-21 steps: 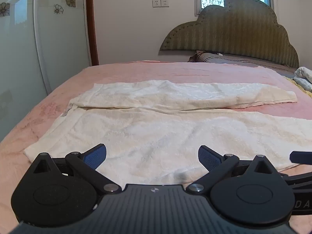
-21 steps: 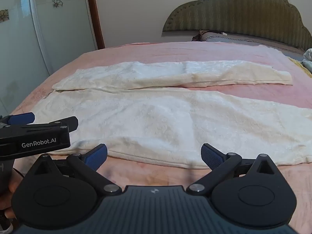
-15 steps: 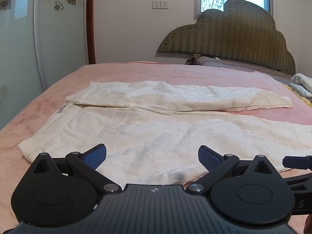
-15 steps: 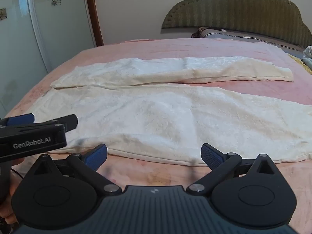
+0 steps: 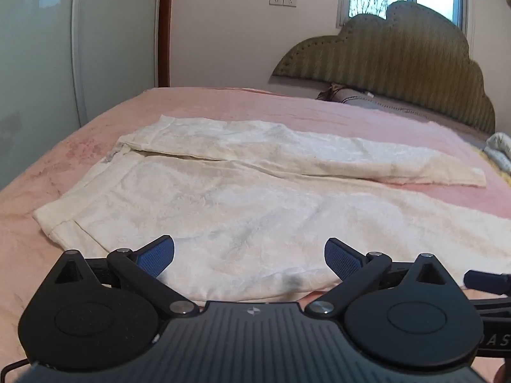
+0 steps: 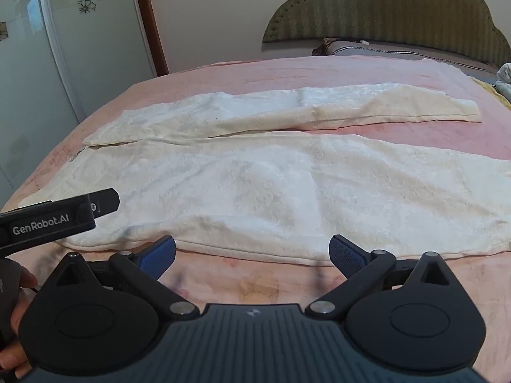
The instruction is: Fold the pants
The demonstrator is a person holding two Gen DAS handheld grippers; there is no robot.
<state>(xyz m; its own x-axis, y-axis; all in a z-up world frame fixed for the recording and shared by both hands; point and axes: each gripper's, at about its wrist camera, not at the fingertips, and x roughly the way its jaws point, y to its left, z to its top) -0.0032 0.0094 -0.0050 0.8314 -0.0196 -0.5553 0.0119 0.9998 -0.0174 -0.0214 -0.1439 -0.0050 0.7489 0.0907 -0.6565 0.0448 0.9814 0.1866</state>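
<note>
Nearest the cameras, both grippers are seen with jaws spread wide and nothing between them. The left gripper (image 5: pixel 249 252) is poised over the near edge of the pants (image 5: pixel 242 198), toward the waistband end; the right gripper (image 6: pixel 252 250) is held just short of that same near hem, further along the leg. No cloth is pinched by either. The pants are laid flat across the pink bed (image 5: pixel 223 105), waistband to the left, the two legs stretched rightward and parted in a narrow V. Beyond them a pillow (image 6: pixel 367 48) and a green headboard (image 6: pixel 383 3) are seen. The step in hand is judged to be the approach for the first fold. Next, the near edge would need to be pinched at both points, lifted together and carried over onto the far leg, with edges kept aligned.
</note>
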